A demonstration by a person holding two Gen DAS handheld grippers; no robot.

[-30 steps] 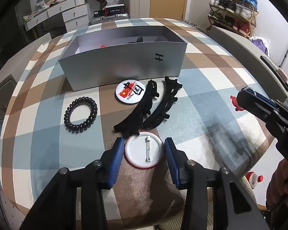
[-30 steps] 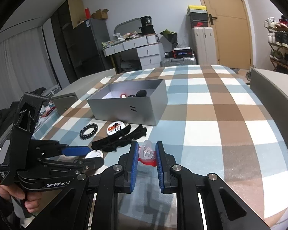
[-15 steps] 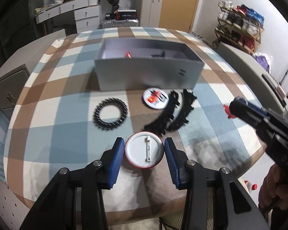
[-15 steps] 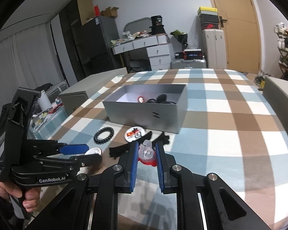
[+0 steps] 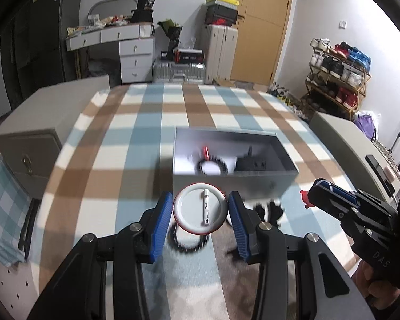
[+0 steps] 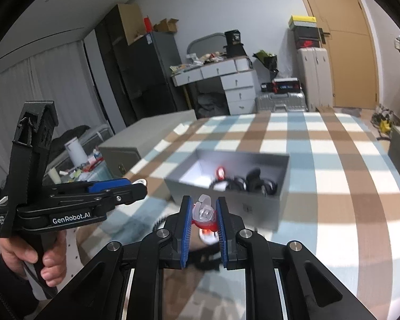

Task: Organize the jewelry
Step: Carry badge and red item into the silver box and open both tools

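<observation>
Gripping, left gripper (image 5: 201,208): a round pin badge (image 5: 199,207) is being pinched back-up between part-open pads, above the checked tablecloth (image 5: 114,144).
Right gripper (image 6: 204,214): a clear-and-red hair clip (image 6: 204,213) is being squeezed nearly shut.
Grey box (image 5: 234,184): contents are being blurred.
Beneath badge: a black coil hair tie (image 5: 188,242) is being half hidden.

Left gripper (image 5: 200,208): blue pads clamped on a round white badge (image 5: 199,208), pin side facing up, raised above the tablecloth (image 5: 114,144).
Grey box (image 5: 234,181): open, just beyond the badge; blurred black pieces and a red-edged piece inside.
Under the badge: black coil hair tie (image 5: 188,242), partly hidden, on the cloth.
Right gripper (image 5: 310,196): at right edge, tips on a small red item (image 5: 304,198).
</observation>
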